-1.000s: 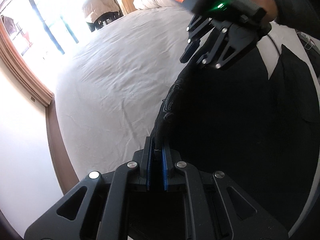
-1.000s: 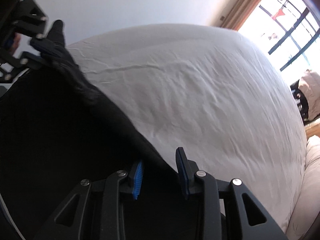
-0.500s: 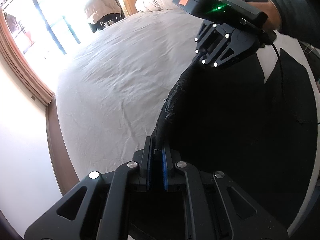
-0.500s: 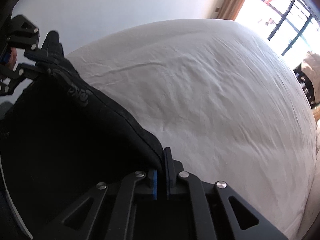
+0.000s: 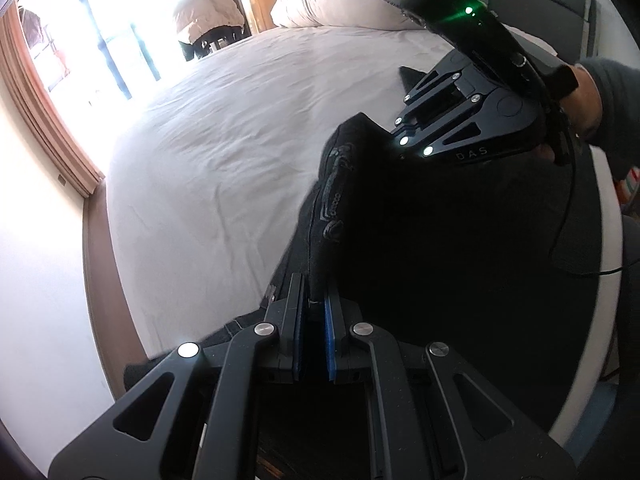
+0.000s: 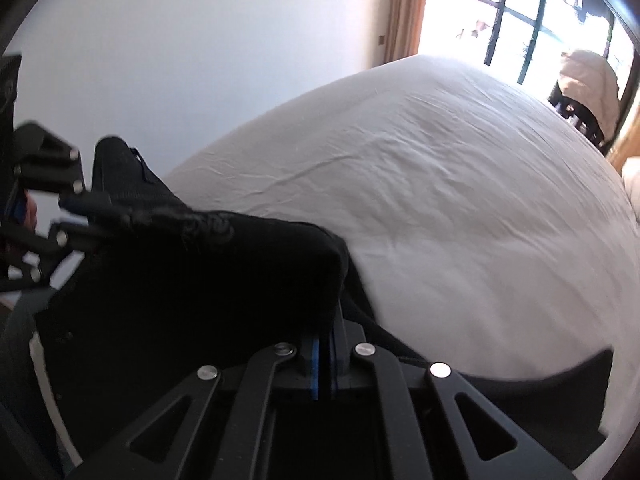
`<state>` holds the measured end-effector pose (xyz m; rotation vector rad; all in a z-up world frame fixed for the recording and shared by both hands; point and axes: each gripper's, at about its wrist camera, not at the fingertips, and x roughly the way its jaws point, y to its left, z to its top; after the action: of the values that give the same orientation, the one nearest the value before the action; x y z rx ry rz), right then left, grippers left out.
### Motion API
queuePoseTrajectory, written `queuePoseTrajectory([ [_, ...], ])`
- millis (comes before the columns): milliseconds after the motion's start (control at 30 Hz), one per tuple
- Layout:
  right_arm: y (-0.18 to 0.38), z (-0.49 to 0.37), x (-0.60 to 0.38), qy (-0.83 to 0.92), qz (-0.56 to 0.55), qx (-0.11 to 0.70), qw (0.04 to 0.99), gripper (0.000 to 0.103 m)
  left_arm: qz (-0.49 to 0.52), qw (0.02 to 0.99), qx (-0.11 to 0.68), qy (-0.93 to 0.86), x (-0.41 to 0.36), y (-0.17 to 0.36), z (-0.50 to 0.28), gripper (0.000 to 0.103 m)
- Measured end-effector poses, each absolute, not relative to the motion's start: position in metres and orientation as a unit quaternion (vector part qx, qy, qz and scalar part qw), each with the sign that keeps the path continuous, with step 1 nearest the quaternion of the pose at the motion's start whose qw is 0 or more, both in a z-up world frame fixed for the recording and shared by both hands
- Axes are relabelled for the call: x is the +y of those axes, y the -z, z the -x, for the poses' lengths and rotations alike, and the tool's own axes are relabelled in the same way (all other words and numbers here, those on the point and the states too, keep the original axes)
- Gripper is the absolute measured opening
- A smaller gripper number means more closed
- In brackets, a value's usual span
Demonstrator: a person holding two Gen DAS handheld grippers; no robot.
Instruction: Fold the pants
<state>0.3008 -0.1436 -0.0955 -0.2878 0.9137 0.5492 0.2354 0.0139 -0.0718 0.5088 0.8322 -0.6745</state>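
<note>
Lifted higher than before, the black pants [image 5: 440, 240] hide their own legs; both the left claw [image 5: 311, 320] and right claw [image 6: 325, 354] pinch the thick waistband above the wrinkled white bed [image 5: 224, 152].

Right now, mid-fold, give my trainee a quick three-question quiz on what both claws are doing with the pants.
1. True or false: the left claw is open and clear of the pants.
2. The right claw is: A) open above the bed, B) shut on the pants' edge, C) holding a pillow.
3. Fill in: the pants are lifted over a bed with a ____ sheet.

Key:
1. False; it is shut on the dark fabric.
2. B
3. White
</note>
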Motion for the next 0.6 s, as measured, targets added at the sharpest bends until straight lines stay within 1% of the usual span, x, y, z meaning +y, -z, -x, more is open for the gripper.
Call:
queuePoseTrajectory([
  [133, 0.093, -0.264, -0.145, -0.253, 0.120, 0.420, 0.863, 0.004, -0.243, 0.828, 0.388, 0.323, 0.018, 0.076, -0.203, 0.007],
  [267, 0.092, -0.216, -0.152, -0.251, 0.131, 0.401, 0.871, 0.004, -0.264, 0.818, 0.391, 0.330, 0.022, 0.091, -0.166, 0.007],
  [433, 0.103, -0.158, -0.151, -0.252, 0.173, 0.397, 0.866, 0.004, -0.276, 0.798, 0.404, 0.352, 0.026, 0.111, -0.125, 0.007],
  [600, 0.122, -0.110, -0.134, -0.244, 0.226, 0.401, 0.854, 0.004, -0.339, 0.771, 0.399, 0.362, 0.018, 0.129, -0.089, 0.007],
])
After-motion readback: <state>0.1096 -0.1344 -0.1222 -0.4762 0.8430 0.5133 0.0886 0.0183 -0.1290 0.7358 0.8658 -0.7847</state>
